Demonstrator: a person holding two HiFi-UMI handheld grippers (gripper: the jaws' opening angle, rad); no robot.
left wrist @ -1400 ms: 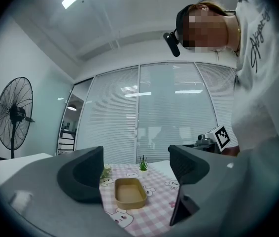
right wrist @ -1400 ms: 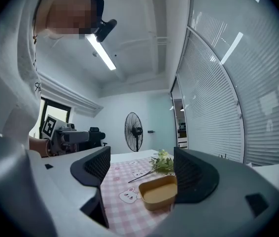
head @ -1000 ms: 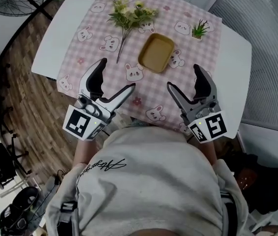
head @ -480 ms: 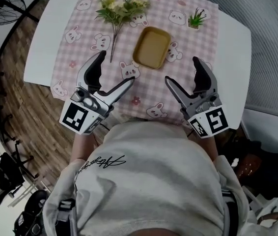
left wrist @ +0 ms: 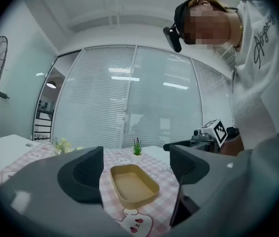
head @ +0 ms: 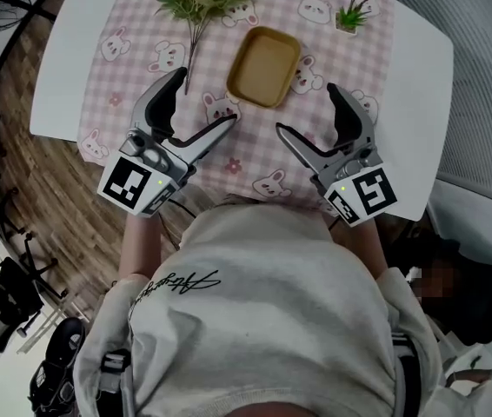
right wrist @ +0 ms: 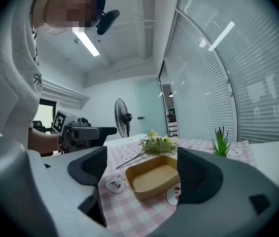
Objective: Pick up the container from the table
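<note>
Container (head: 263, 66) sits untouched on the desk (head: 420, 76)
Left gripper (head: 205, 98) fingers wide, right gripper (head: 307, 109) fingers opening, both empty, short of it; pickup not yet begun.

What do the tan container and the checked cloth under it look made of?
Container: probably paper pulp or matte plastic; even tan, dull, thin rounded rim. Checked cloth: fabric or printed vinyl, can't tell; pink gingham with bunny prints, lying flat.

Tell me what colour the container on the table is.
Tan-brown container, clearest in the head view.
</note>
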